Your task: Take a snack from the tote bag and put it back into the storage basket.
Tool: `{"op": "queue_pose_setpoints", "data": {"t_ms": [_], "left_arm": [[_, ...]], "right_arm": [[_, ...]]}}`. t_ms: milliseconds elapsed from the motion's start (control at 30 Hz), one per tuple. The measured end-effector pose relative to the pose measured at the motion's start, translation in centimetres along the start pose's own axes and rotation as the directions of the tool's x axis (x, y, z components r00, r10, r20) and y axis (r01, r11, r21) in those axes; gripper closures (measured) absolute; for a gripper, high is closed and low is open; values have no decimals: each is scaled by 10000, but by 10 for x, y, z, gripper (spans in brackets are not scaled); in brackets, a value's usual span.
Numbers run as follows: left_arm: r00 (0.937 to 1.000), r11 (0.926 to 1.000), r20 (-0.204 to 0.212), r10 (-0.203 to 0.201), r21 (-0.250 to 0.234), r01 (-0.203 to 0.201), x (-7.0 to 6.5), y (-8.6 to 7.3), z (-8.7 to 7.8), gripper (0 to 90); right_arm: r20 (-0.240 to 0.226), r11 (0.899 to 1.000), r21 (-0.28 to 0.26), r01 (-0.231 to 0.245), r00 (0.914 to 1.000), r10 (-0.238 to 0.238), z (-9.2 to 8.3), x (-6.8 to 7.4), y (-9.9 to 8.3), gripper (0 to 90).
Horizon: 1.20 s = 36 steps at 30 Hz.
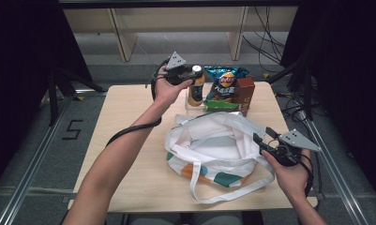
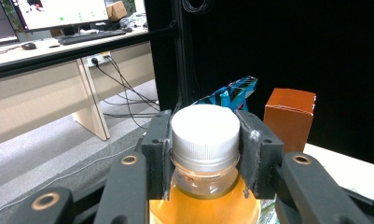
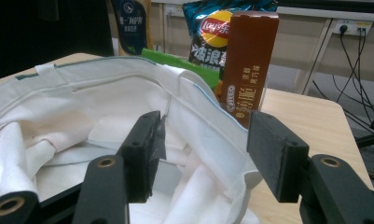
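The fingers point(image 2: 259, 156) of the left gripper point(image 2: 204, 158) were closed on the neck of a bottle point(image 2: 204, 205), one pad on each side just under its cap point(image 2: 204, 133), holding it upright. In the high view that gripper point(image 1: 188, 75) sat at the far edge of the surface point(image 1: 129, 140), the hand point(image 1: 167, 91) wrapped round it from the near side.

The bottle point(image 1: 195, 89) was clear plastic filled with orange drink, topped by a white ribbed screw cap. Its shoulder bulged out below the pads. It stood at the left end of a row of goods on the far side of the surface.

The fingers point(image 3: 275, 158) of the right gripper point(image 3: 201, 161) stood apart with the right-hand rim of a tote bag point(image 3: 82, 107) between them; whether the pads pressed on the cloth could not be told. In the high view this gripper point(image 1: 265, 140) was at the bag's right edge, held by the right hand point(image 1: 289, 171).

The tote bag point(image 1: 214, 145) was white cloth with green and orange patches on its outer side and long white straps trailing toward the near edge. It lay near the middle of the surface with its mouth gaping, and only pale lining could be made out within.

Just beyond the bag stood a chip packet point(image 1: 225, 84), blue with a yellow-and-red logo, a brown carton point(image 1: 244, 93) touching the bag's far rim, and a green pack point(image 1: 221, 105) low between them.
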<state>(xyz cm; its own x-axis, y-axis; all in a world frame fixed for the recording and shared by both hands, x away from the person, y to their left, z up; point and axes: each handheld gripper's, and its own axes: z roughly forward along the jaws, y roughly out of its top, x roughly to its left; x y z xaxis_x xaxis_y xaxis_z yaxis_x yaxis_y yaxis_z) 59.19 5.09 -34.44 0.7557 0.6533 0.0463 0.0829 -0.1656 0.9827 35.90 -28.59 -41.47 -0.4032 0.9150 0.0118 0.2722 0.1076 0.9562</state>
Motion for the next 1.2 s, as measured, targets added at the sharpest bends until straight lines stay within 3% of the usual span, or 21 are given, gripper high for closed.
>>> {"op": "queue_pose_setpoints", "data": {"t_ms": [567,733,1200], "left_arm": [[9999,9997,-115,5,241,-2,5,-8,6,586],[9999,9996,-137,11,289,-7,5,-9,7,586],[9998,9984,-200,65,570,-54,5,-20,13,586]], "right_arm": [[-204,10000,27,0,9998,1,1,0,0,459],[-178,9997,-4,249,9995,-249,1,-2,0,459],[-254,10000,1,26,9997,-26,1,-1,-1,459]]}}
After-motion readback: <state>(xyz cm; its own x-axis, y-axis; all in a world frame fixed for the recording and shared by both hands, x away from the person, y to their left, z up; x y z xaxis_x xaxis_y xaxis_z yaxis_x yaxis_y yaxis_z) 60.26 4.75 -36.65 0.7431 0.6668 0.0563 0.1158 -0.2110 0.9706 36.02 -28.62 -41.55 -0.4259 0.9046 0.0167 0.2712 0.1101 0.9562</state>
